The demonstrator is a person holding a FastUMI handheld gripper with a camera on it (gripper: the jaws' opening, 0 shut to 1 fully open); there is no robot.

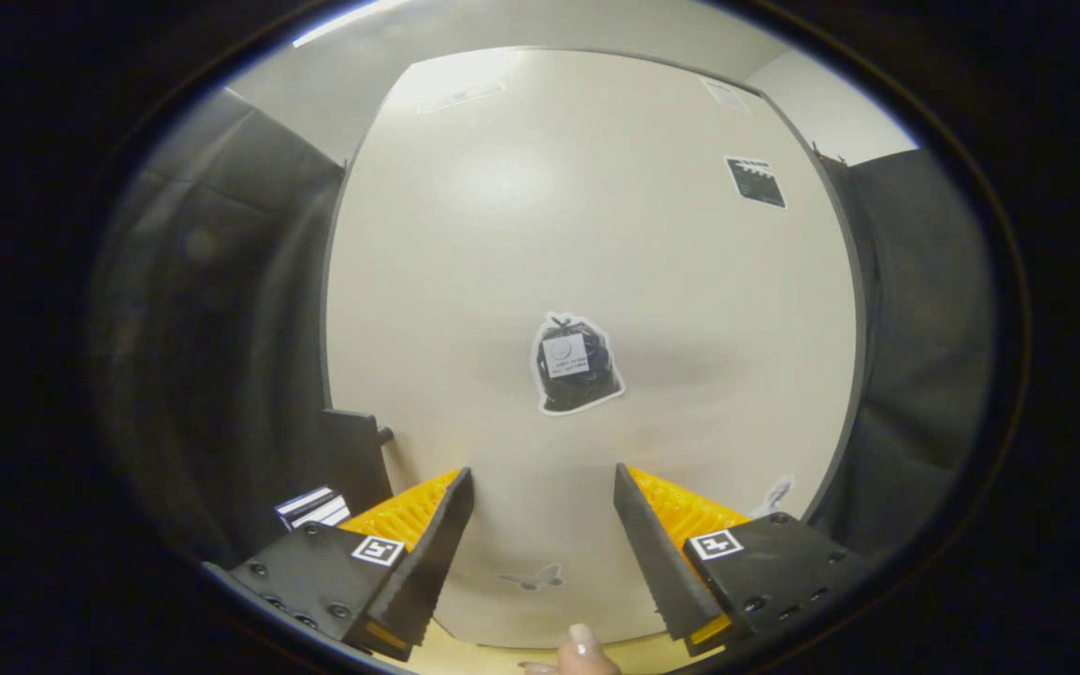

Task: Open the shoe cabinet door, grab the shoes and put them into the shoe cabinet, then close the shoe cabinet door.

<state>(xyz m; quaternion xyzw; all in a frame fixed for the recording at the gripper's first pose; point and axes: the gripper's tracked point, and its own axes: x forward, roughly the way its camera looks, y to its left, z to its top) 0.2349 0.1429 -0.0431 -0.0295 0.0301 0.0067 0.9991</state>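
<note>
Cream and smooth, the shoe cabinet door (587,262) stands closed straight ahead of the tool (544,487), its flat face taking up most of the scene and its dark edges curving away on either side. The tool's two fingers are spread wide apart with nothing between them, and the door's lower part shows through the gap; the fingertips look close to the door, but whether they touch it cannot be told. On the door, above and between the fingers, sits a sticker of a black bag (577,365) with a small pale tag whose print is too small to make out. A dark-printed label (756,181) is stuck near the door's upper right corner, and two faint, pale labels near its top edge are washed out by glare. A faint butterfly sticker (531,577) lies low on the door, between the fingers, and another pale sticker (776,492) is partly hidden behind the right finger. At the door's lower left edge a dark box-like thing with a small knob (357,459) juts out, its form unclear, and a striped black-and-white object (312,507) beside it is cut off by the left finger. Below the door, a fingertip (585,649) pokes up between the tool's fingers, the rest of the hand hidden. Dark cloth (212,309) hangs on both sides of the door.
</note>
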